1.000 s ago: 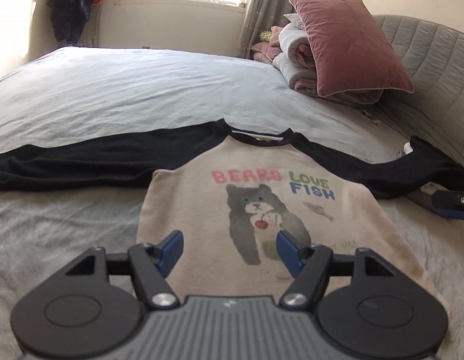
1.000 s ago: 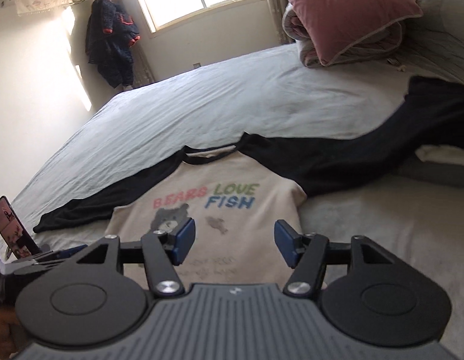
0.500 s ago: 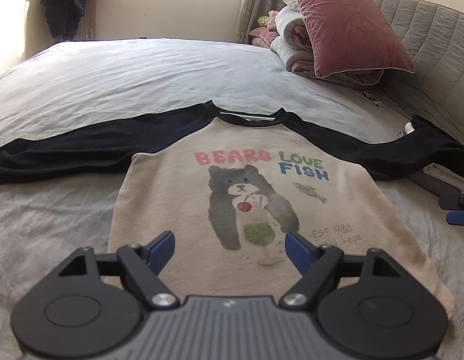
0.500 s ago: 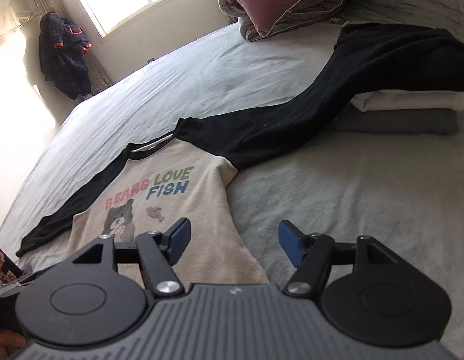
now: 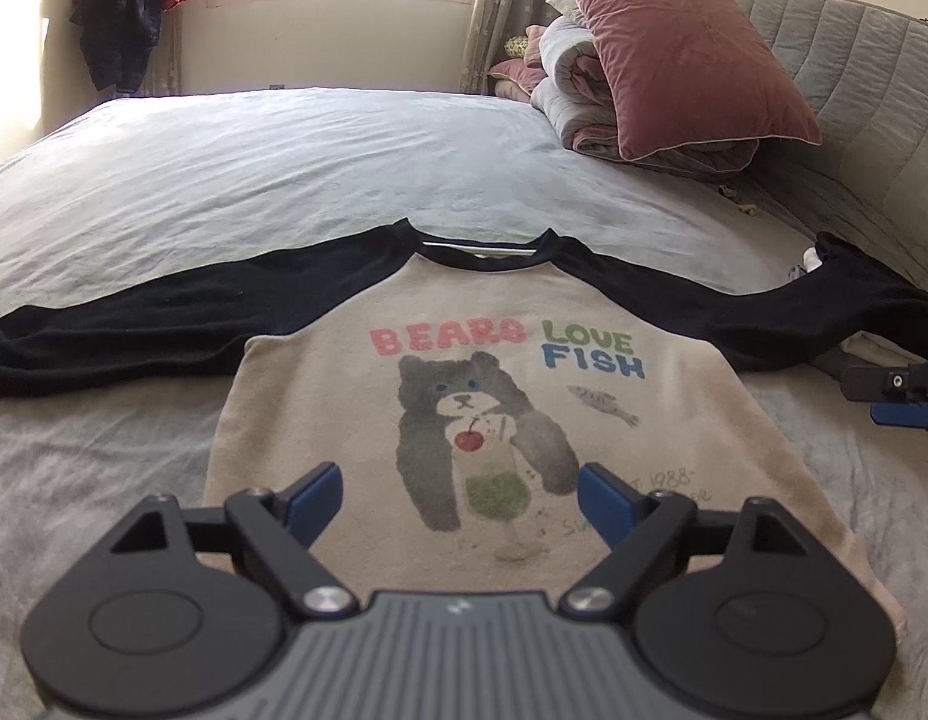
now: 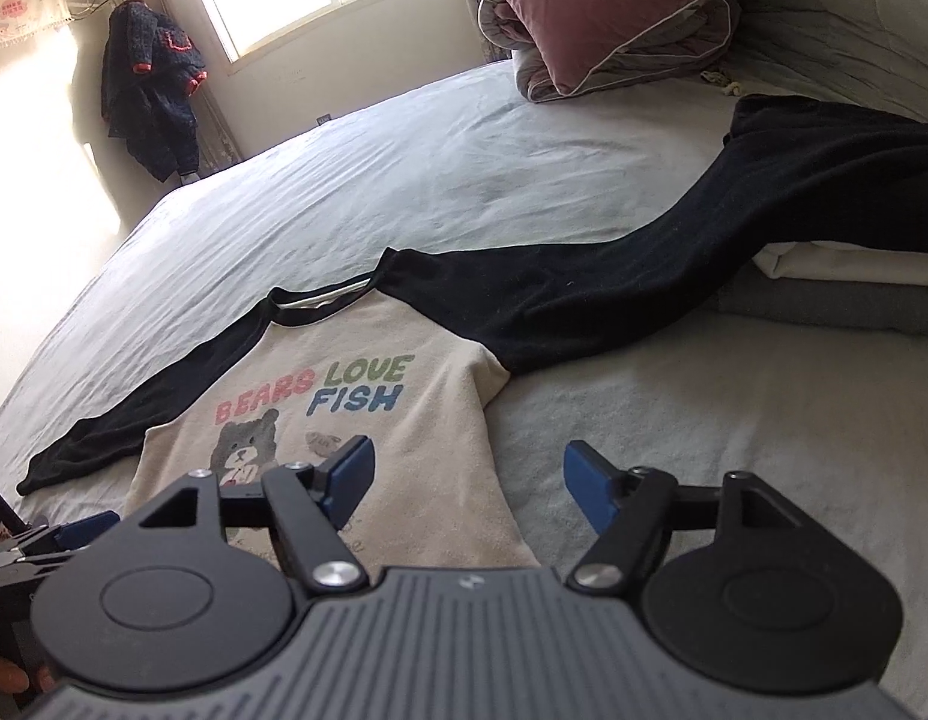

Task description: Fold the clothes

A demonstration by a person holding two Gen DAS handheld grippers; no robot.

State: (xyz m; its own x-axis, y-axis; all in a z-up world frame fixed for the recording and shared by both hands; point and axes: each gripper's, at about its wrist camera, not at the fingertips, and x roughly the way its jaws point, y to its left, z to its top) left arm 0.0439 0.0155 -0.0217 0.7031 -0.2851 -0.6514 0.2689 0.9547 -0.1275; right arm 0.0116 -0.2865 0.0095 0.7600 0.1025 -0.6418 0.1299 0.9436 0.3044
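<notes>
Over the near edge of the bed point(image 5: 284, 180), the left gripper point(image 5: 458, 495) hovers with its blue fingers spread wide and nothing between them, above the hem of the shirt point(image 5: 500, 396). Farther along that edge, the right gripper point(image 6: 467, 474) is likewise spread and empty, one finger over the shirt's side edge and the other over bare sheet. Its tip shows at the right border of the left wrist view.

Front up, the shirt lies flat on the grey sheet, hem toward the near edge and collar toward the far one. Its cream body carries a bear print and the words BEARS LOVE FISH. Both black sleeves stretch straight out to the sides. One sleeve's end drapes over a small stack point(image 6: 848, 282) of folded white and grey cloth near the headboard point(image 5: 854, 96).

Beyond the collar the sheet is bare. At the far corner by the headboard, a pink pillow point(image 5: 680, 48) leans on a rolled quilt point(image 5: 569, 102).
</notes>
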